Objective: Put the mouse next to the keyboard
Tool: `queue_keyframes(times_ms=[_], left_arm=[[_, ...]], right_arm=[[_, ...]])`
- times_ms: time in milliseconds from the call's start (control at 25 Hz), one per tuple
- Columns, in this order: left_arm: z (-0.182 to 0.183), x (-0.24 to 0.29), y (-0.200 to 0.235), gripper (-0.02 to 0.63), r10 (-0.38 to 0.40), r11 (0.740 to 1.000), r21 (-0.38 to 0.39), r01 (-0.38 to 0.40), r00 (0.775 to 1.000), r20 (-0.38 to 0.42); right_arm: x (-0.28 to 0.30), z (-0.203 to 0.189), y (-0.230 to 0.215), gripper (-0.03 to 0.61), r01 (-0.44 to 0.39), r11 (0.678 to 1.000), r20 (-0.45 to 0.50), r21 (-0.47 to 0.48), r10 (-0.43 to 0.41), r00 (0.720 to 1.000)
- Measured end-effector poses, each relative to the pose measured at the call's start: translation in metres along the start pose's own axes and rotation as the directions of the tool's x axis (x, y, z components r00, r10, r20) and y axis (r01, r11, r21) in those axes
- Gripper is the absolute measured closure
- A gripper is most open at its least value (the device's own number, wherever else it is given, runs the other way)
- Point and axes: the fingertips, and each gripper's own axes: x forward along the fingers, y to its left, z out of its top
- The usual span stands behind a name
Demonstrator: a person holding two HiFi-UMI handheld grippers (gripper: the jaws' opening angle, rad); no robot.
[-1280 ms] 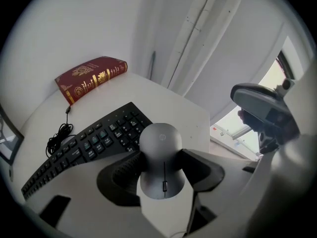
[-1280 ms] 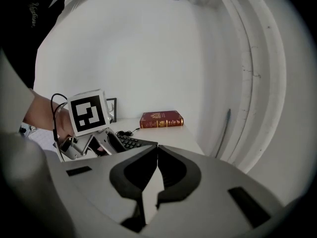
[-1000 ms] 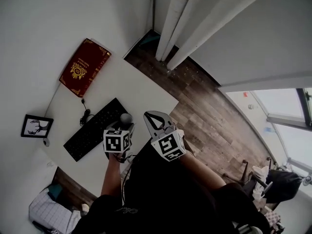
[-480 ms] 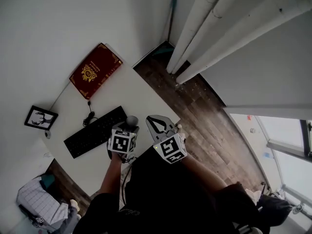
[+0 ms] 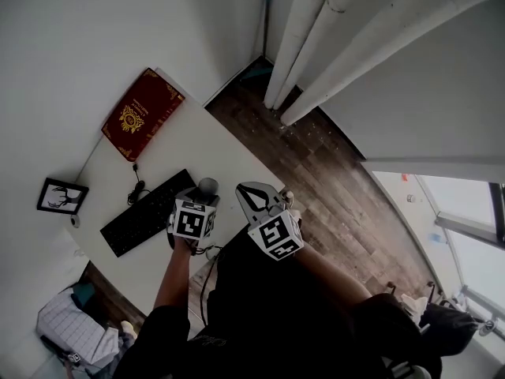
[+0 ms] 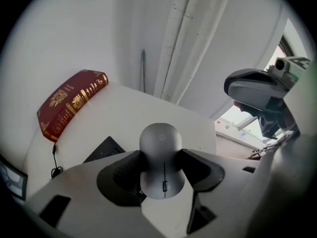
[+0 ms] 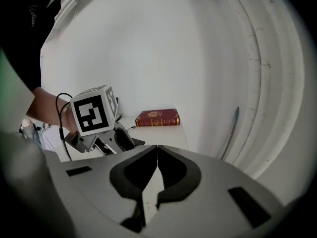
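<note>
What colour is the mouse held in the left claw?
Plain grey. The mouse shows best in the left gripper view.

- 1 mouse
- 1 keyboard
- 1 red book
- 1 framed picture
- 3 white pipes
- 2 grippers: left gripper, right gripper
- 1 counter

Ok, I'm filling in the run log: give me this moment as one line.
left gripper: shut on mouse | right gripper: shut, empty | mouse: over table, near keyboard | step: mouse not yet released
</note>
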Motion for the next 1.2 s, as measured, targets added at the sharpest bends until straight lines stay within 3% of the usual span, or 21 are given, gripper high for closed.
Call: queue_keyframes(times_ms=[400, 560, 760, 1000, 1200], left_arm=[[0.017, 0.011, 0.010, 0.356, 0.011, 0.969, 0.248, 0.000, 0.999, -0.043], [0.023, 0.018, 0.007, 0.356, 0.009, 0.934, 0.356, 0.016, 0.998, -0.068], [0.029, 0.025, -0.002, 0.356, 0.023, 0.868, 0.496, 0.026, 0.995, -0.093], [0.033, 0.037, 0.000, 0.356, 0.033, 0.820, 0.570, 0.054, 0.990, -0.141], [0.041, 0.045, 0.002, 0.356, 0.032, 0.819, 0.570, 0.059, 0.988, -0.148]], right_arm=[[-0.004, -0.008, -0.006, 0.558, 0.022, 0.999, 0.003, 0.031, -0.022, 1.000], [-0.006, -0.012, -0.008, 0.558, 0.033, 0.999, -0.005, 0.039, -0.033, 0.999], [-0.009, -0.017, -0.011, 0.558, 0.052, 0.998, -0.030, 0.046, -0.050, 0.998], [-0.009, -0.017, -0.012, 0.558, 0.065, 0.996, -0.017, 0.057, -0.064, 0.998], [-0.012, -0.023, -0.015, 0.558, 0.088, 0.994, -0.043, 0.067, -0.085, 0.995]])
